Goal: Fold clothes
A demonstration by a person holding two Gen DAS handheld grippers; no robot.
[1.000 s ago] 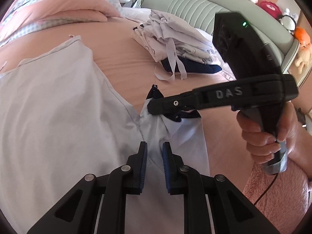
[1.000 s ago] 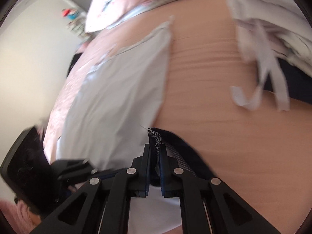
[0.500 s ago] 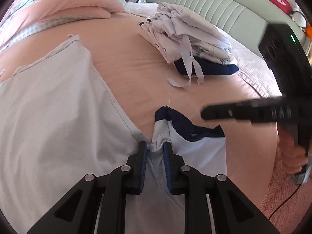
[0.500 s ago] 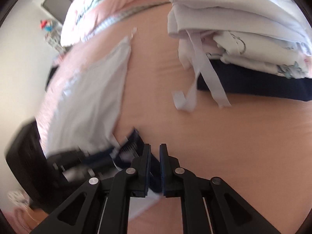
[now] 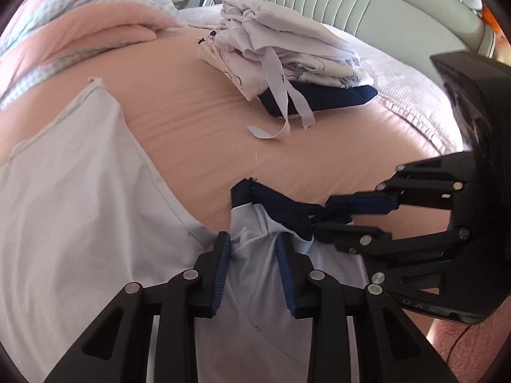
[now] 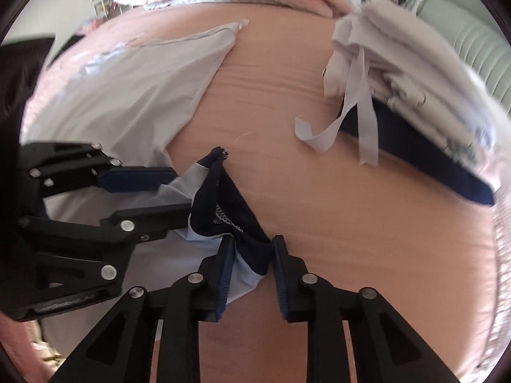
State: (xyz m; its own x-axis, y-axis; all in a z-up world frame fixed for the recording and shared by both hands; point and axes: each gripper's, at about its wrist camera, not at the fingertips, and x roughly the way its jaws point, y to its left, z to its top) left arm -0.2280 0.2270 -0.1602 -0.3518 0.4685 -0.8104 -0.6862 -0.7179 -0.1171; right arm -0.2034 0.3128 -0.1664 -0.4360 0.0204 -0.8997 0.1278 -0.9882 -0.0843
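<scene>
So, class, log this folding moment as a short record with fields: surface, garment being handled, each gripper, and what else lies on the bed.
surface: pink bed sheet
garment: pale blue shirt lying flat, navy-trimmed sleeve bunched
left gripper: jaws parted around the pale sleeve cloth
right gripper: jaws parted, navy cuff between them
also on bed: stack of folded clothes, pillows

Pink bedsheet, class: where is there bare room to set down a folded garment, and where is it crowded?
Free: the pink bedsheet between the spread pale grey garment and the stack of folded clothes. Crowded: around the navy-trimmed sleeve, where the left gripper and right gripper meet, both open.
</scene>
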